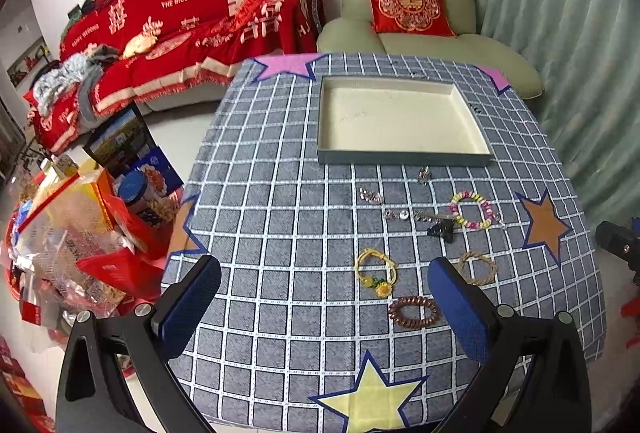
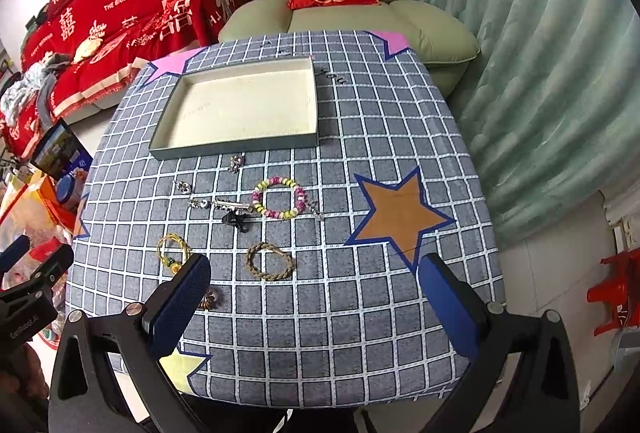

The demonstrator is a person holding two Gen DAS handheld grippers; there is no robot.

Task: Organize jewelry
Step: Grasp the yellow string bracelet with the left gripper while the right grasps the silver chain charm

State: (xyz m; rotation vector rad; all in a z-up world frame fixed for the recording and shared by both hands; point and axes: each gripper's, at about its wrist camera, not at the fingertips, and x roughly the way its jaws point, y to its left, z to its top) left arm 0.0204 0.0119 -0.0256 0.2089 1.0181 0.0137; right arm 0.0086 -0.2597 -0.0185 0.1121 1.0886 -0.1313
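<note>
a: has anything been placed in the shallow box (image 1: 400,113)?
b: nothing; bracelets such as the beaded bracelet (image 1: 474,211) are left at its 6 o'clock. left gripper (image 1: 324,309) and right gripper (image 2: 316,305) are held apart, empty.

Both tools look the same: the left tool (image 1: 324,307) and right tool (image 2: 316,305) have chunky black frames with triangular cutouts and shiny round silver screws. The fingers (image 1: 460,309) are flat pads covered in textured dark blue grip material.
</note>
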